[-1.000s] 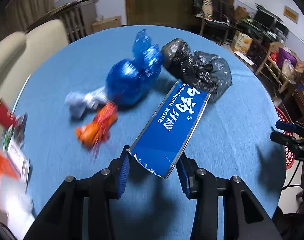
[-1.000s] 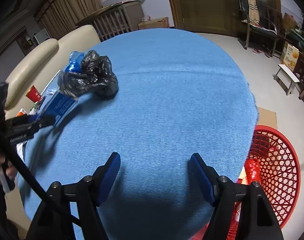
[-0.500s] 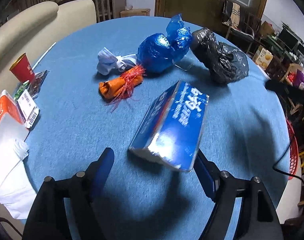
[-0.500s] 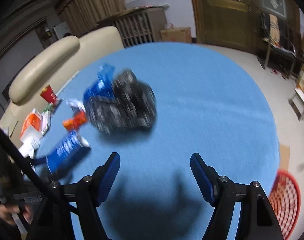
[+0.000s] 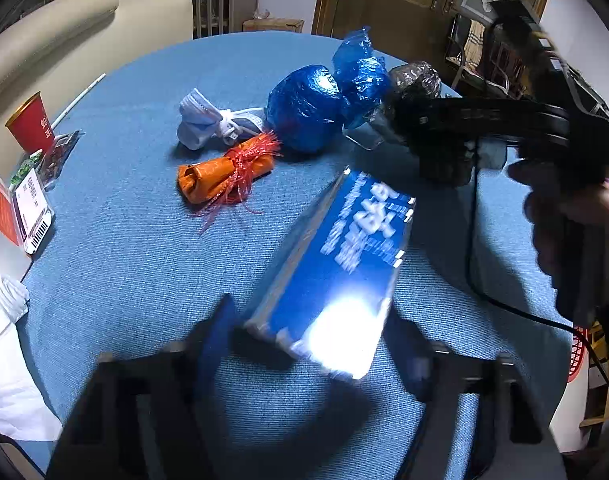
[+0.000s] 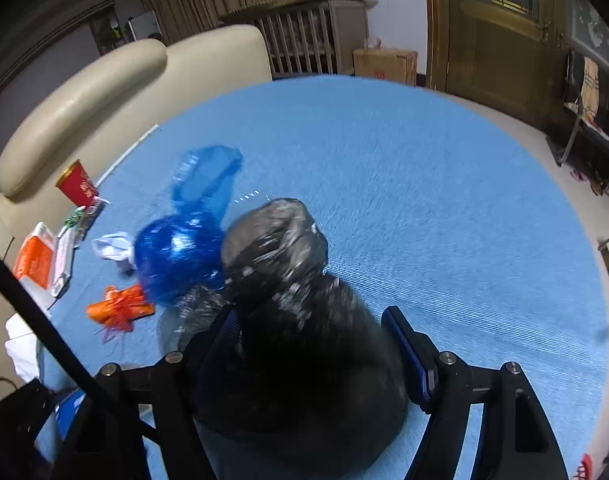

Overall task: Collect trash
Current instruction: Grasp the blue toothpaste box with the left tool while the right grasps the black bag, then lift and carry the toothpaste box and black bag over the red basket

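Note:
A blue toothpaste box (image 5: 336,268) lies tilted between the fingers of my left gripper (image 5: 316,344); the blurred jaws stand wide on either side of it, not clamped. My right gripper (image 6: 316,344) is open with a black plastic bag (image 6: 296,312) filling the space between its fingers; the same gripper shows in the left wrist view (image 5: 444,136), over the bag. A blue plastic bag (image 5: 316,108), an orange wrapper (image 5: 224,172) and a white-blue cloth wad (image 5: 200,120) lie on the blue table (image 5: 124,280).
A red paper cup (image 5: 30,124), an orange-white box (image 5: 12,208) and white tissue (image 5: 4,340) sit at the table's left edge by a beige sofa (image 5: 64,36). A red basket (image 5: 578,356) stands on the floor at right.
My left gripper opened and let the toothpaste box settle lower between its fingers. My right gripper swung left across the table and closed in around the black bag.

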`<state>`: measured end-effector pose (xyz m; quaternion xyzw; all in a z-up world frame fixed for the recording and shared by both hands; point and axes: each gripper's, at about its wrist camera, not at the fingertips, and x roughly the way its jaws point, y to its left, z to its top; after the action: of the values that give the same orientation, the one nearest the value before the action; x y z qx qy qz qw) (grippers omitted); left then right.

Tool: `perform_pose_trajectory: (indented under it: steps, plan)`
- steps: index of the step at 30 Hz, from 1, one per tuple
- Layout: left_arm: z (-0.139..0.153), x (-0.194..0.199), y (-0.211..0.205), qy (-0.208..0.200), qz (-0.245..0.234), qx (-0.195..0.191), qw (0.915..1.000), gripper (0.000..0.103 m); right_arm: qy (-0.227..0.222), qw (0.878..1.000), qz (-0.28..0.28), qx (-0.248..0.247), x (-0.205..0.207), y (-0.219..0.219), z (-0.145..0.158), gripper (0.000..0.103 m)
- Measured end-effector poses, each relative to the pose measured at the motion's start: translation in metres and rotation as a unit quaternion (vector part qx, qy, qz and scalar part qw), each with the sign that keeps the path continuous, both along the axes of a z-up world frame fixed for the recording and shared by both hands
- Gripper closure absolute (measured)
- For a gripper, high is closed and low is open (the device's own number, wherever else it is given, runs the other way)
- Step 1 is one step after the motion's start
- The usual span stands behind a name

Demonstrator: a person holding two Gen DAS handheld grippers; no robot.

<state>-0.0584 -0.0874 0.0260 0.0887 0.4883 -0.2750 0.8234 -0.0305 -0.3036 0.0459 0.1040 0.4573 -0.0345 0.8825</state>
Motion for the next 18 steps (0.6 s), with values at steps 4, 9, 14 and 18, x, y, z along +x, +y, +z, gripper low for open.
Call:
perform_pose_trajectory:
  steps: [4,9,14,18]
  plan:
    - [-0.005,-0.003,-0.001,0.001,0.010,-0.003,0.9999,0.057,0.015,1.000,0.005,0.016,0.005,0.003,-0.011,0.058]
    - [-0.001,-0.014,0.004,-0.004,0.028,-0.008,0.9996,0.058,0.004,1.000,0.002,0.021,-0.019,0.006,-0.005,0.060]
    - [0.009,-0.031,0.011,-0.011,0.048,-0.024,0.9985,0.058,-0.015,1.000,-0.005,0.026,-0.053,0.009,0.011,0.060]
    - [0.021,-0.049,0.015,-0.020,0.055,-0.032,0.9978,0.058,-0.037,0.999,-0.011,0.033,-0.086,0.012,0.029,0.060]
